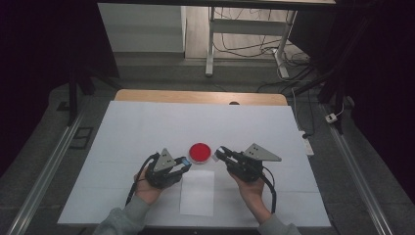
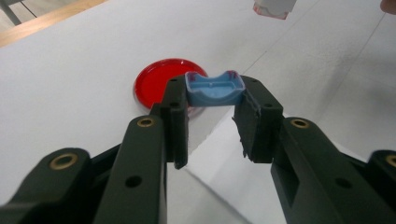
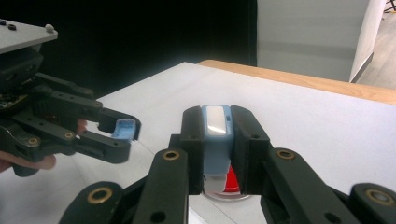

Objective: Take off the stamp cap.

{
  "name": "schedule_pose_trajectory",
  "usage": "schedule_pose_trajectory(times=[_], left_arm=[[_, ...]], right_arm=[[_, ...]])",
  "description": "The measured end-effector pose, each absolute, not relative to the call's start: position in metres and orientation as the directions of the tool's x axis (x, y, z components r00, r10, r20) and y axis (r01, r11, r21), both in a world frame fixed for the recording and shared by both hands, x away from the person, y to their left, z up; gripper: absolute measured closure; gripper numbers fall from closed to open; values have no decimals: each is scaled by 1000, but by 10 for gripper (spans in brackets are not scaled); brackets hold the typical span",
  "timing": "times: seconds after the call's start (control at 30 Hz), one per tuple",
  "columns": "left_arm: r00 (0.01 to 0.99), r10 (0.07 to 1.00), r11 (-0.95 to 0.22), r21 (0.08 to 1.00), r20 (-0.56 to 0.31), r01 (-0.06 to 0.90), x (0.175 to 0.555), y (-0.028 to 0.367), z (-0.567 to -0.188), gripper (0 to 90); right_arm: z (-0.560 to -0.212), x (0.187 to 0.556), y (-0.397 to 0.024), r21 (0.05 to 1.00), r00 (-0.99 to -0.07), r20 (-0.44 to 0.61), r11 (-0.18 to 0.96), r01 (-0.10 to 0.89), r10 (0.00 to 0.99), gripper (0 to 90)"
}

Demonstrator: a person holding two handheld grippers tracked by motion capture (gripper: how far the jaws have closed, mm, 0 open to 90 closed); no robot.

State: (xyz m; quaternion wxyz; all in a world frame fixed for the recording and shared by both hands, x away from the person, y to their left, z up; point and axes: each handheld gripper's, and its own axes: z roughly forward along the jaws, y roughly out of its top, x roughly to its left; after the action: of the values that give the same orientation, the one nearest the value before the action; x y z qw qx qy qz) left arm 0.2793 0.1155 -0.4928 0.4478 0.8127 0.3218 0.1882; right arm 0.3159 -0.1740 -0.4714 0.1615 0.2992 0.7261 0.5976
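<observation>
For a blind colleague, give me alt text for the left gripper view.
The left gripper pinches a small blue plastic piece at its tips, above a white table. A round red dish lies just behind it.

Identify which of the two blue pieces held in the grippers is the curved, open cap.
The blue cap in the left gripper: concave and hollow. The blue piece in the right gripper is a closed block with a pale face.

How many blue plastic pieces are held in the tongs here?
2. One blue cap-like piece sits pinched between the left tongs, just in front of the red dish. The other blue piece is clamped upright in the right tongs. None hidden that I can tell.
</observation>
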Motion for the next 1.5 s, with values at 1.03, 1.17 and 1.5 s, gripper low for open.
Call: schedule_pose_trajectory(times=[1.03,1.17,1.5], left_arm=[[670,741,-343,831,-46,437,245,187,-502,658],[668,743,-344,828,-48,442,243,190,-503,658],[668,743,-348,825,-48,445,244,190,-504,658]], right_arm=[[-472,320,-178,963,-764,94,138,233,638,754],[-472,320,-178,962,-764,91,141,233,639,754],[-473,320,-177,963,-763,89,141,231,641,754]])
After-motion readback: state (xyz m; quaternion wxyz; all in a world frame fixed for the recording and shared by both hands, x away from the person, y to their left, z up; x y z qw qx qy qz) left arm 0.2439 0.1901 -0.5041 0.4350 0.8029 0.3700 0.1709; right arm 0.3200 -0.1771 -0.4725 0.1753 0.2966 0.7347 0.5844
